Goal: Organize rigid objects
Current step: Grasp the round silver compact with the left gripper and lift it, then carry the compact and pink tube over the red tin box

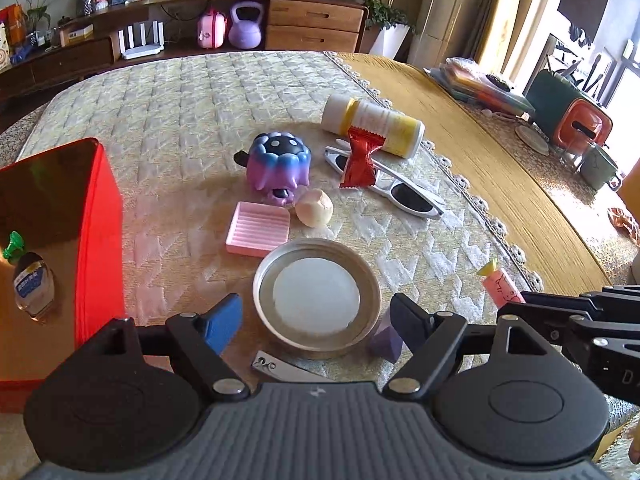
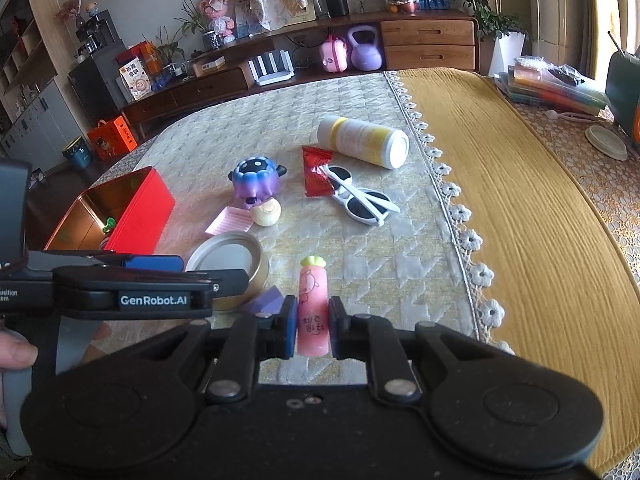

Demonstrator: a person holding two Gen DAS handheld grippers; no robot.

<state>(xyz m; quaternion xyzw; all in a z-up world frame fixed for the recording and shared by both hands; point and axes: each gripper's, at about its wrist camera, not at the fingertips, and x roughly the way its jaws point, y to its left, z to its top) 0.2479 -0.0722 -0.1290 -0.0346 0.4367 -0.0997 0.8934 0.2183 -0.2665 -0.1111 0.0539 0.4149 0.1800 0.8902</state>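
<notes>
Red tin box sits open at the left with a small green-capped bottle inside. Your right gripper has its jaws clamped on the pink tube. Your left gripper hangs with jaws wide over the round metal lid, which holds nothing.

Bare quilt right of metal lid
</notes>
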